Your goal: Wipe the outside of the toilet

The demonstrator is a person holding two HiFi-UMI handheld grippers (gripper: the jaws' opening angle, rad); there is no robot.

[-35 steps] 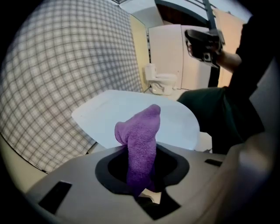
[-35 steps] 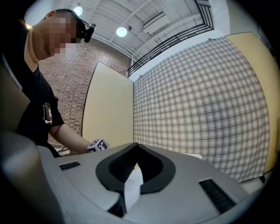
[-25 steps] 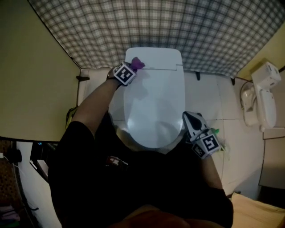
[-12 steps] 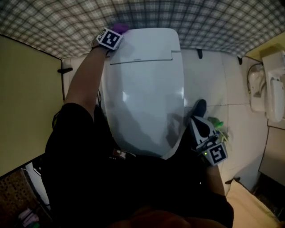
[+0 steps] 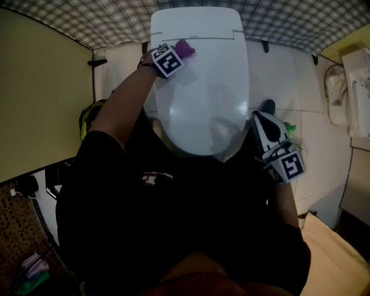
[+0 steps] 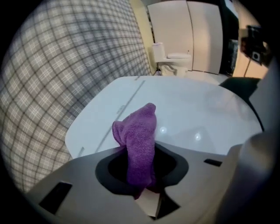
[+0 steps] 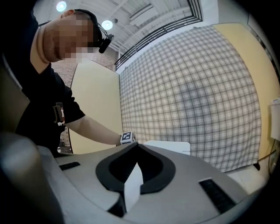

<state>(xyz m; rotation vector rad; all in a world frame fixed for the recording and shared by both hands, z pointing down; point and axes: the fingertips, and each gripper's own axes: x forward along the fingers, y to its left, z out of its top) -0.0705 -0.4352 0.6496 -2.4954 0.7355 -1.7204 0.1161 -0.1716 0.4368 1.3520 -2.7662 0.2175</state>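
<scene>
The white toilet (image 5: 202, 87) has its lid down and fills the middle of the head view. My left gripper (image 5: 180, 52) is shut on a purple cloth (image 5: 186, 47) and holds it against the lid's back left part, just in front of the hinge line. In the left gripper view the purple cloth (image 6: 138, 140) stands out between the jaws over the glossy lid (image 6: 188, 113). To the right of the bowl, my right gripper (image 5: 260, 118) is shut with nothing in it, and it does not touch the toilet. In the right gripper view that right gripper (image 7: 133, 151) points toward the tank (image 7: 170, 146).
A plaid wall (image 5: 115, 17) runs behind the tank. A yellow partition (image 5: 40, 98) closes the left side. On the right stand a white fixture (image 5: 352, 81) and a small green object (image 5: 289, 128) on the tiled floor. A second toilet (image 6: 168, 59) shows far off.
My left gripper with the cloth went from the lid's back left out to the tank's far left corner, then came back onto the lid by the hinge. The right gripper stayed beside the bowl.
</scene>
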